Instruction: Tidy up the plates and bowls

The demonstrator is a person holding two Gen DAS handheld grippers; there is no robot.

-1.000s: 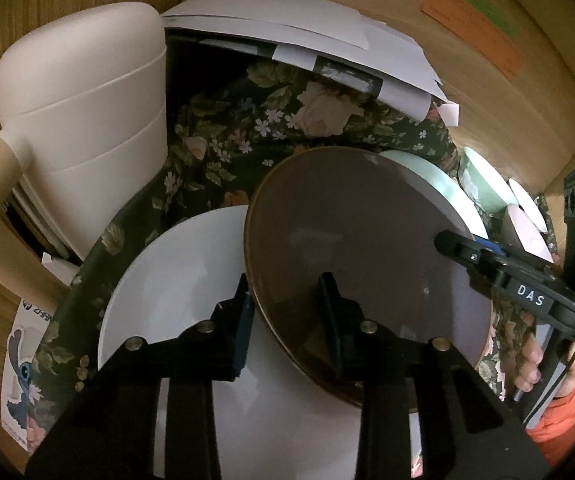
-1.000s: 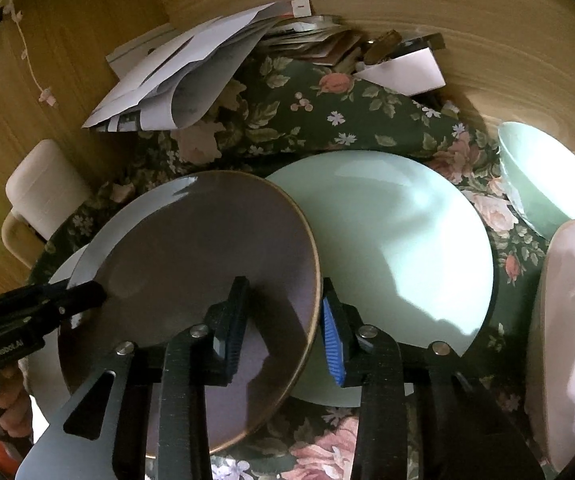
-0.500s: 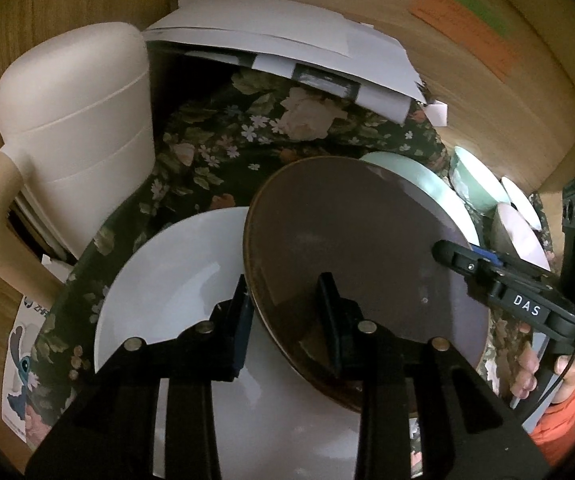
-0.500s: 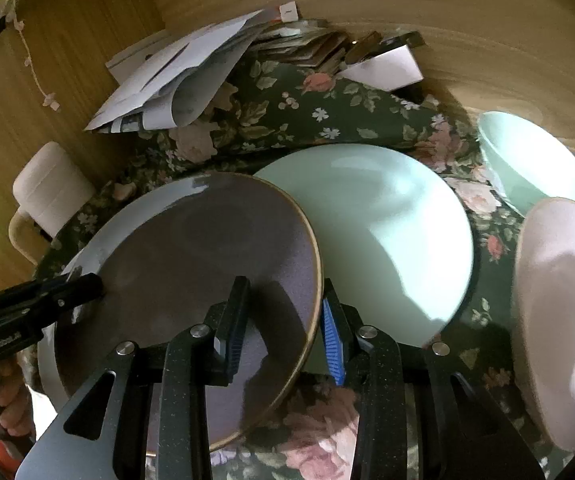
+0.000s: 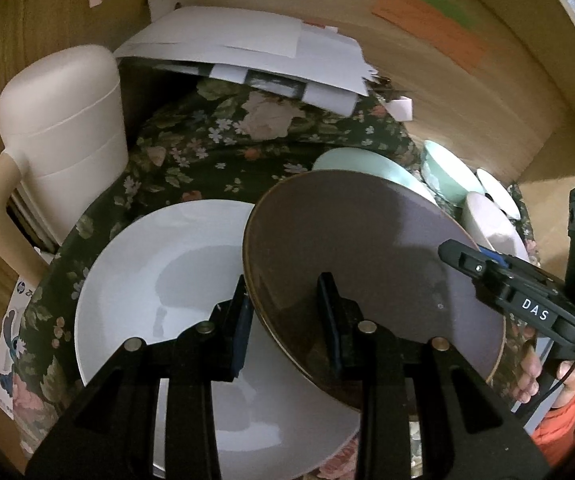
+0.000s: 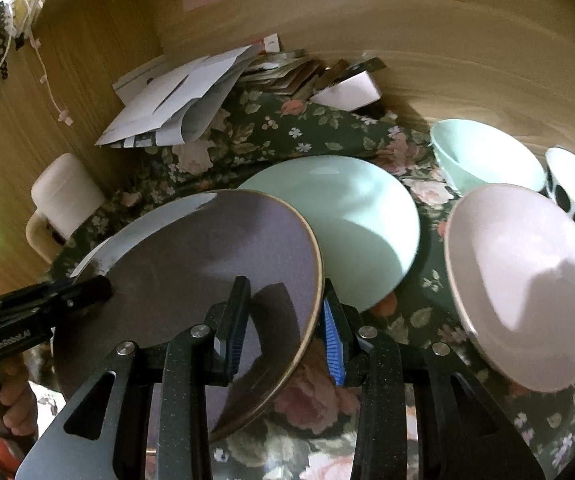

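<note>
A brown-purple plate (image 5: 367, 260) with a gold rim hangs tilted above the table, held from both sides. My left gripper (image 5: 283, 292) is shut on its near left rim. My right gripper (image 6: 287, 292) is shut on the opposite rim and shows from the side in the left wrist view (image 5: 463, 258). In the right wrist view the left gripper (image 6: 95, 286) reaches the brown plate (image 6: 207, 264) from the lower left. Under it lies a white plate (image 5: 167, 280), seen as a sliver (image 6: 127, 232). A mint plate (image 6: 351, 220) lies just beyond, partly covered.
A pink bowl (image 6: 527, 280), a mint bowl (image 6: 483, 156) and a spotted bowl (image 6: 571, 184) stand at the right. A cream jug (image 5: 63, 132) stands at the left, loose papers (image 5: 247, 48) at the back. A floral cloth (image 6: 307, 136) covers the table, with wooden walls around.
Both grippers have carried the brown plate a little to the right, toward the bowls. More of the pink and spotted bowls shows now. Both grips are unchanged.
</note>
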